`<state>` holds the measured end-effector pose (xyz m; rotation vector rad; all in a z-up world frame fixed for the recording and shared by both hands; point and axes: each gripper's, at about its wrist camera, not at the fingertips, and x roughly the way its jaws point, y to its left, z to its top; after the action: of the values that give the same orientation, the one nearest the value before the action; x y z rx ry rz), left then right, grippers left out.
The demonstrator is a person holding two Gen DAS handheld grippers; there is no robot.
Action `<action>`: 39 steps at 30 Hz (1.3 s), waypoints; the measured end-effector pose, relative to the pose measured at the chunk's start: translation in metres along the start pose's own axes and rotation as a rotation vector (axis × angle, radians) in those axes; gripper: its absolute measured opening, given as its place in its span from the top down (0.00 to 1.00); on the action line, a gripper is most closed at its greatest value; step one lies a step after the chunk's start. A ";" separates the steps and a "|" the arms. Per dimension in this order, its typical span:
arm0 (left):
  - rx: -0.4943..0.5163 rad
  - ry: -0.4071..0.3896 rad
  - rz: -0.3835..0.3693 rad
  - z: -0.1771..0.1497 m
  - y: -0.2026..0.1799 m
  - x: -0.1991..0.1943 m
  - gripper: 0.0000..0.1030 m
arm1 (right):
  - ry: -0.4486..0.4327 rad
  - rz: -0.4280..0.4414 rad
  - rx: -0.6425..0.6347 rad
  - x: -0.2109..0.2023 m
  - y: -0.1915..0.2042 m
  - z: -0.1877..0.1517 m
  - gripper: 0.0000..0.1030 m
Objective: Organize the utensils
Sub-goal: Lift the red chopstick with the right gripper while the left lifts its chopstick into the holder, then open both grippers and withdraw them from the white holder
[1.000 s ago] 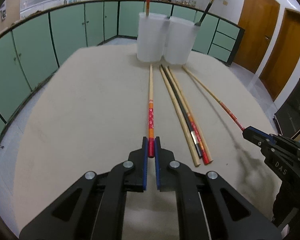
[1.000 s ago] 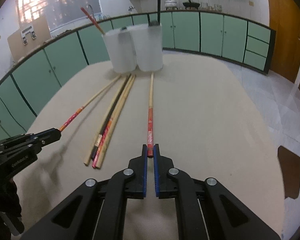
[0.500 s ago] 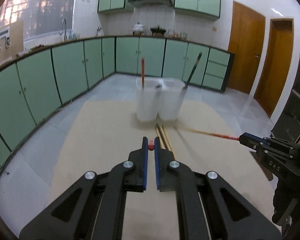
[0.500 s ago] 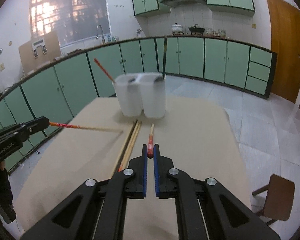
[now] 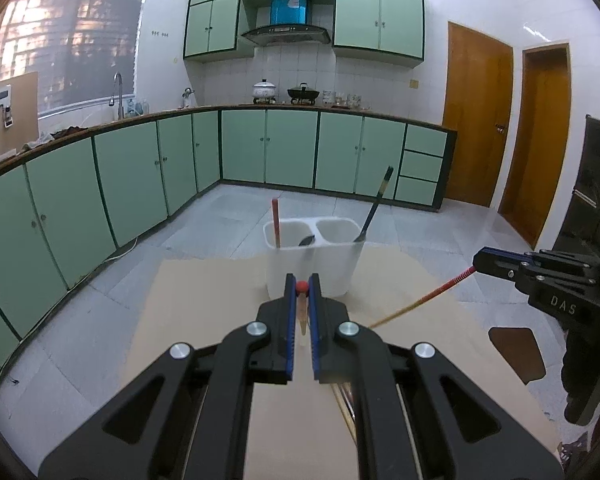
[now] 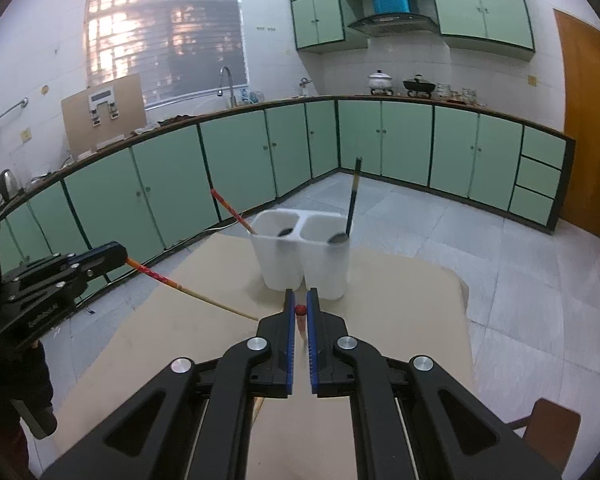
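A red-tipped bamboo chopstick (image 5: 301, 288) is pinched end-on between the blue-lined fingers of the left claw (image 5: 301, 286), its shaft hanging down from the grip above the beige counter (image 5: 204, 300). A second red-tipped bamboo chopstick (image 6: 300, 310) is nipped the same way in the right claw (image 6: 299, 308). Both claws are raised above the counter and aimed at the white two-compartment plastic holder (image 5: 314, 258) standing near its far edge.

From each claw's own camera the held stick shows only as a red end and a short foreshortened stub; most of its length is hidden behind the fingers. The other camera fills that in: the left view shows the right claw (image 5: 478, 259) at the right edge with its stick (image 5: 424, 298) slanting down and leftwards, red patterned near the grip and pale wood below, and the right view shows the left claw (image 6: 120, 254) at the left edge with its stick (image 6: 188, 290) slanting down to the right.

The holder's left compartment carries an upright red chopstick (image 5: 276, 222) and the right one a dark-handled utensil (image 5: 374, 204), its head hidden inside. Loose chopsticks (image 5: 346, 404) on the counter peek out under the left claw, mostly covered and hard to count; the right view does not show them. A brown chair seat (image 6: 548, 424) shows at the lower right.
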<state>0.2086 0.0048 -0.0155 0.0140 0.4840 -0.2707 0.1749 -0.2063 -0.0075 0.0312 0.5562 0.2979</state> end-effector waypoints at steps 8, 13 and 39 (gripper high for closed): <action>0.042 -0.052 -0.027 0.023 -0.002 -0.007 0.95 | -0.025 0.020 -0.062 -0.004 0.000 0.042 0.95; 0.069 -0.129 -0.051 0.055 -0.006 -0.018 0.95 | -0.063 0.043 -0.096 -0.012 0.003 0.080 0.95; 0.078 -0.101 -0.017 0.104 0.011 0.125 0.95 | -0.116 -0.037 -0.054 0.111 -0.022 0.158 0.95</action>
<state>0.3655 -0.0242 0.0178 0.0714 0.3731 -0.3057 0.3531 -0.1871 0.0670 -0.0145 0.4332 0.2730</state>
